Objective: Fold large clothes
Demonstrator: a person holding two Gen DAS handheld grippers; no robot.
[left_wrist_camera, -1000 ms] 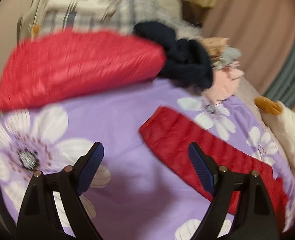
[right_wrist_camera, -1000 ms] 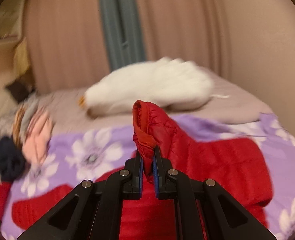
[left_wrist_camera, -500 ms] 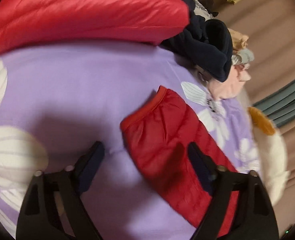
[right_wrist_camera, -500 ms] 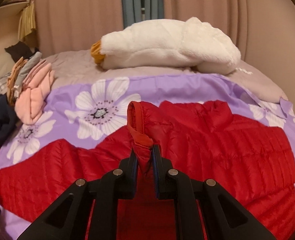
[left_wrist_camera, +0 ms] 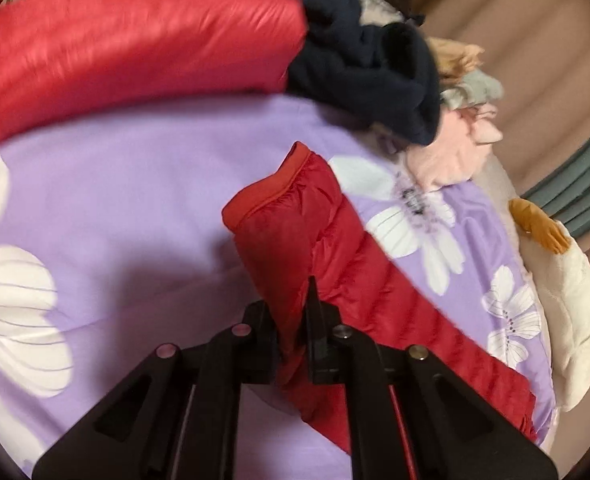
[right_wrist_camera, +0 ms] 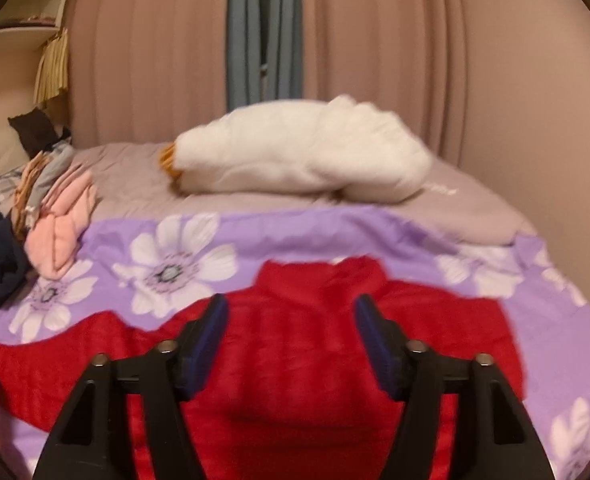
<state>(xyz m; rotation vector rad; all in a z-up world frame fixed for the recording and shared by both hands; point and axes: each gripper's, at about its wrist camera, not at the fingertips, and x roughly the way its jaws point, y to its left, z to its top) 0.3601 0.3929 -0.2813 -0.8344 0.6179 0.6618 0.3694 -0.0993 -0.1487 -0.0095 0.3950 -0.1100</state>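
Left wrist view: my left gripper [left_wrist_camera: 295, 320] has just closed, pinching the red quilted jacket's [left_wrist_camera: 359, 280] sleeve on the purple floral sheet [left_wrist_camera: 135, 200]. Right gripper [right_wrist_camera: 291, 332] just opened, hovering w/ jaws spread over jacket body.

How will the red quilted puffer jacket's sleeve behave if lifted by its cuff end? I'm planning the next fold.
The red quilted puffer jacket's sleeve will probably hang floppy: it already creases where the left gripper pinches it. Its puffy quilting suggests it is light for its bulk. The shiny shell looks slippery, so it may slide over the purple floral sheet.
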